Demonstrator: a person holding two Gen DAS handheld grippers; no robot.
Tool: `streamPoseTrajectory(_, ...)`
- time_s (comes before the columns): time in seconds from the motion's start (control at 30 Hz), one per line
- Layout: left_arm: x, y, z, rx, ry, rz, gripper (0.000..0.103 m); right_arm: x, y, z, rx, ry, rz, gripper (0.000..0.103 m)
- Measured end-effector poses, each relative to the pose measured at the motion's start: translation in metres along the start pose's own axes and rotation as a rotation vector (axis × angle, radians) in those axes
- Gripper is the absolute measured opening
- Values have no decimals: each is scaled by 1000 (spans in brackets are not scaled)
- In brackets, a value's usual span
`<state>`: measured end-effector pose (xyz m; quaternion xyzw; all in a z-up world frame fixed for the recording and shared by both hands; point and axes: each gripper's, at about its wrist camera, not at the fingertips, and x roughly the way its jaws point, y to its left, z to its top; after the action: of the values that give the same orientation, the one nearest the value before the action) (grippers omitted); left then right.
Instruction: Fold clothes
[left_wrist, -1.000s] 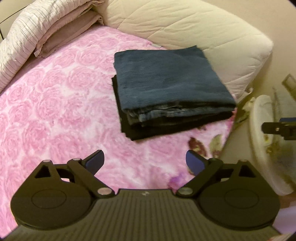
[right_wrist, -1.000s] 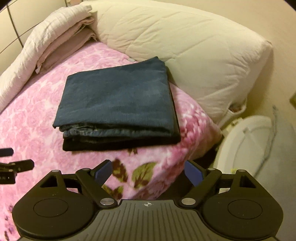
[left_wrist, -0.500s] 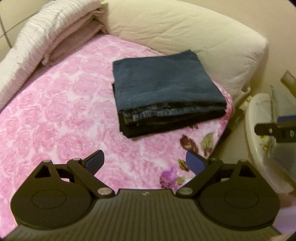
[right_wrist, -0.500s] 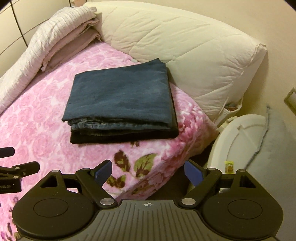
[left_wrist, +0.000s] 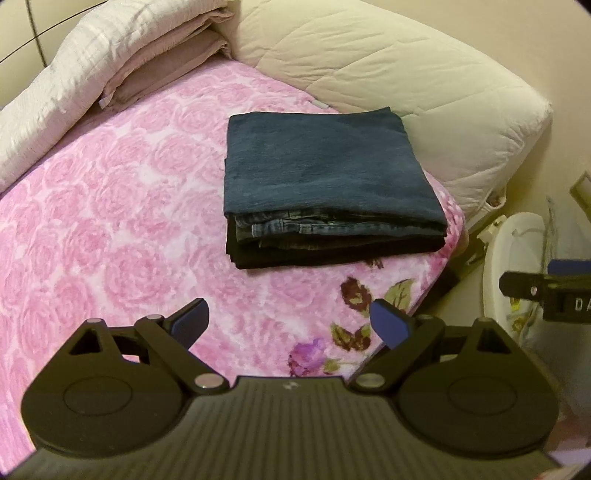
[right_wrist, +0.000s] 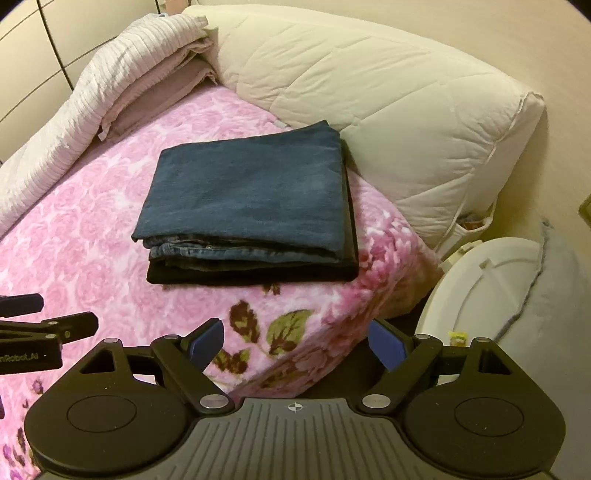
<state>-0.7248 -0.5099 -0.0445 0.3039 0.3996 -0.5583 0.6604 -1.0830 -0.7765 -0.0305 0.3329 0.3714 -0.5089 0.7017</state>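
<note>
My left gripper (left_wrist: 290, 321) and right gripper (right_wrist: 295, 341) both hang wide apart, holding nothing. The folded dark-blue denim jeans (left_wrist: 325, 170) sit atop a folded black garment (left_wrist: 332, 254) near the pink rose-patterned blanket's (left_wrist: 110, 221) far right corner, against the cream quilted duvet (left_wrist: 406, 74).

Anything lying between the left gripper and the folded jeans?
Nothing: only bare pink blanket separates the left gripper from the folded jeans, in the left wrist view.
</note>
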Motion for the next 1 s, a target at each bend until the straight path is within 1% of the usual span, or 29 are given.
streamPoseTrajectory(0.2, -3, 5, 2, -43, -10, 24, 92, -4, 1, 0, -5, -6, 14, 87)
streamPoseTrajectory(0.47, -8, 2, 5, -1, -34, 56, 92, -9, 6, 2, -15, -25, 23, 87)
streamPoseTrajectory(1.0, -4, 2, 9, 30, -15, 44, 92, -12, 11, 9, -12, -49, 21, 87)
